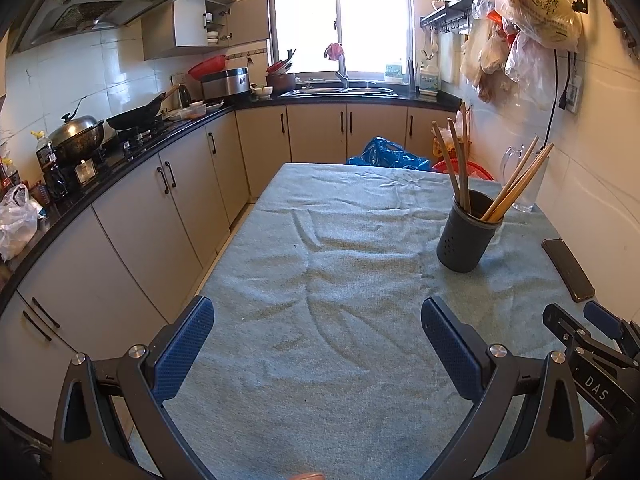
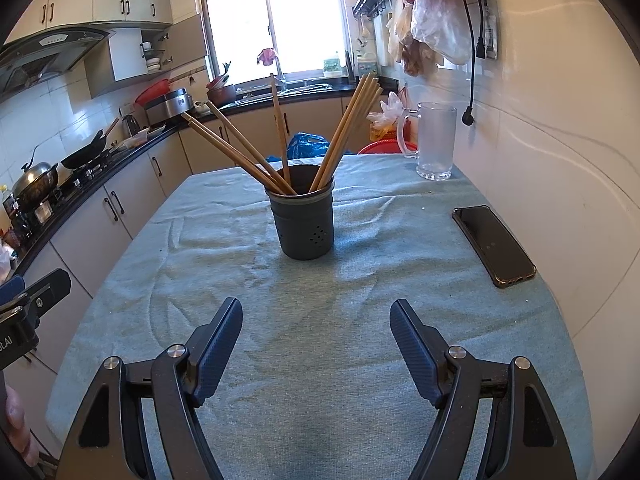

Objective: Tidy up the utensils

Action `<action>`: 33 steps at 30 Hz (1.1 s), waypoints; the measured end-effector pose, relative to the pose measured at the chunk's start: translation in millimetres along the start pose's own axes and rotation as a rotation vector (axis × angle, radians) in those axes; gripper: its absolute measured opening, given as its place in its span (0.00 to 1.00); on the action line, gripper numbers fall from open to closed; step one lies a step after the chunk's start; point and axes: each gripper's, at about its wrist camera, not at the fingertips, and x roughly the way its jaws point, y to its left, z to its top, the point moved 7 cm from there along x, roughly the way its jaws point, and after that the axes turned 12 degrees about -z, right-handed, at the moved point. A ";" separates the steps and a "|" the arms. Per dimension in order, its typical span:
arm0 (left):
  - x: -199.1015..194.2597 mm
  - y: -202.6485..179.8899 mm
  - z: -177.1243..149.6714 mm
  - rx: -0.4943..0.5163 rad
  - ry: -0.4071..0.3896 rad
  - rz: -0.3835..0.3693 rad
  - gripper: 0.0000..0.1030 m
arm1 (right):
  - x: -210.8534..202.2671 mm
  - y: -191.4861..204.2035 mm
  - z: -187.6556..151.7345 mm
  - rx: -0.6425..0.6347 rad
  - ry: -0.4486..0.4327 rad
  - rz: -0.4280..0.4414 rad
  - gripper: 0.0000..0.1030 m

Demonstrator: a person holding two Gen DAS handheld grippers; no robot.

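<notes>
A dark grey utensil holder (image 2: 306, 222) stands on the table's grey-green cloth (image 2: 320, 320); it also shows in the left wrist view (image 1: 468, 232). Several wooden chopsticks (image 2: 244, 148) stand in it, fanned left and right, also seen in the left wrist view (image 1: 516, 184). My right gripper (image 2: 316, 320) is open and empty, low over the cloth, short of the holder. My left gripper (image 1: 318, 320) is open and empty, over the cloth to the holder's left. The right gripper's side (image 1: 592, 344) shows at the left wrist view's lower right.
A black phone (image 2: 494, 244) lies on the cloth by the right wall. A glass mug (image 2: 434, 140) stands at the far right corner. Kitchen cabinets and a counter with pots (image 1: 76, 136) run along the left. Plastic bags (image 1: 536, 12) hang on the wall.
</notes>
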 end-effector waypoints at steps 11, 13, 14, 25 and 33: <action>2.5 -2.3 -2.5 0.006 0.005 -0.006 1.00 | 1.3 -4.0 -0.2 0.012 0.001 -0.004 0.79; 3.6 -3.0 -3.6 0.007 0.008 -0.009 1.00 | 1.3 -4.7 -0.2 0.014 0.000 -0.005 0.79; 3.8 -2.9 -3.4 0.008 0.009 -0.010 1.00 | 1.1 -4.6 -0.1 0.014 0.000 -0.005 0.79; 3.2 -6.6 -3.7 0.015 0.007 -0.028 1.00 | -9.3 -15.3 8.3 0.057 -0.068 -0.025 0.80; -3.5 -16.2 -0.7 0.025 -0.033 -0.051 1.00 | -20.0 -22.3 17.2 0.054 -0.147 -0.062 0.81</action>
